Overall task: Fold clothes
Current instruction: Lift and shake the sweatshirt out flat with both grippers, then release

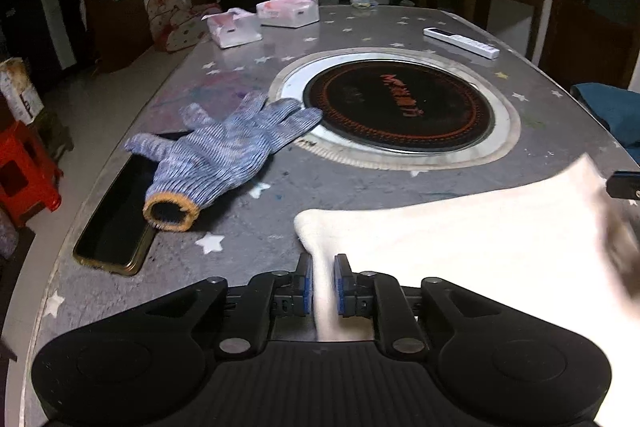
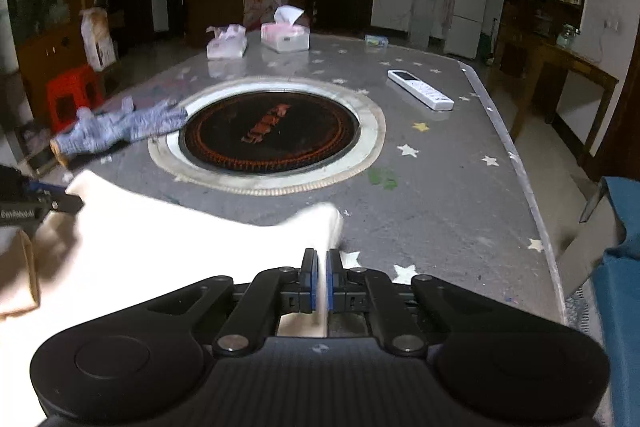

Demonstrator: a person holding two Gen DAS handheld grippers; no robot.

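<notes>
A white cloth (image 1: 460, 239) is stretched just above the near edge of the grey star-patterned table (image 1: 360, 195). My left gripper (image 1: 323, 267) is shut on the cloth's left corner, with fabric filling the gap between its blue pads. In the right wrist view the same cloth (image 2: 160, 247) runs off to the left, and my right gripper (image 2: 321, 259) is shut on its right corner. The tip of the right gripper (image 1: 622, 185) shows at the right edge of the left wrist view. The cloth's middle is blurred.
A blue knitted glove (image 1: 224, 151) lies partly over a dark phone (image 1: 112, 227) at the table's left. A round black cooktop (image 1: 400, 111) is set in the table's middle. Beyond it are a white remote (image 1: 460, 42) and two tissue packs (image 1: 288, 11). Blue fabric (image 2: 616, 287) hangs at the right.
</notes>
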